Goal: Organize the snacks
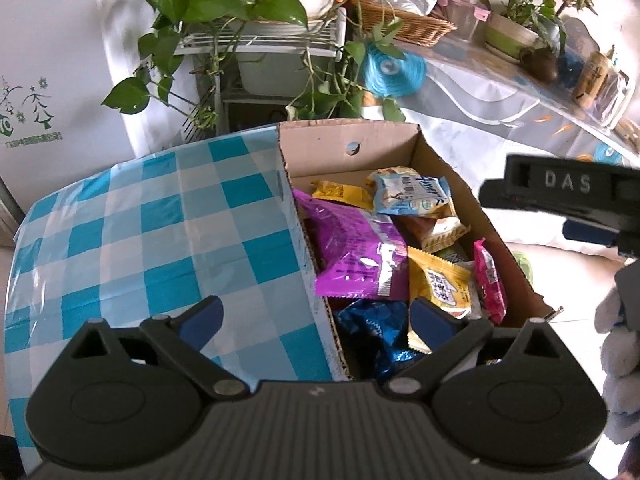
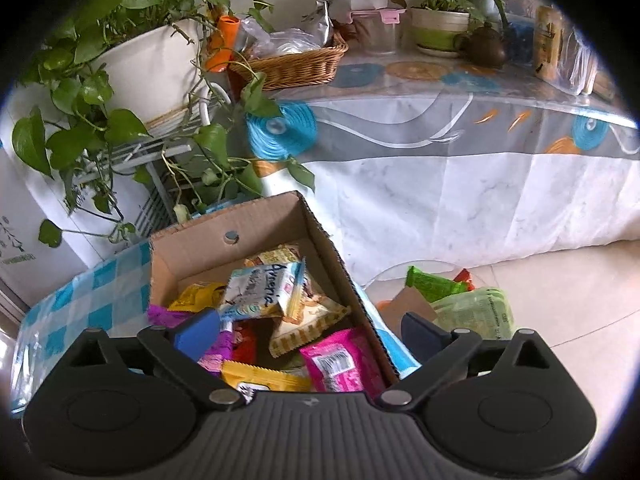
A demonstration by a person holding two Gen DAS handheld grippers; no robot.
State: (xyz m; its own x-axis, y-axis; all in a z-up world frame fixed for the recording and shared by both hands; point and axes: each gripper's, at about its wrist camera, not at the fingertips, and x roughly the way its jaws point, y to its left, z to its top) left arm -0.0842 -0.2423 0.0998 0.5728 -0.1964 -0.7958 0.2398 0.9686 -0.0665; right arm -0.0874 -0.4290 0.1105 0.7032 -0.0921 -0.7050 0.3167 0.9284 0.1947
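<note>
Two black handheld grippers with blue pads

The left gripper (image 1: 316,318) and right gripper (image 2: 316,328) share ribbed grey-black bodies, silver pivot screws and blue fingertips (image 1: 202,320); a white fuzzy glove (image 1: 618,332) shows at the right.

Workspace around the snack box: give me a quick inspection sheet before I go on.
Surface: blue checked cloth, bare beside the box.
Job's things: open cardboard box holding snack packets, among them a purple bag, a yellow packet and a pink packet.
Clutter: green packets lying outside the box, to its right.
Grippers: left gripper and right gripper, jaws wide, nothing held.
Cables: nothing seen.
Surroundings: potted plants, wicker basket and teapot on a side table.
</note>
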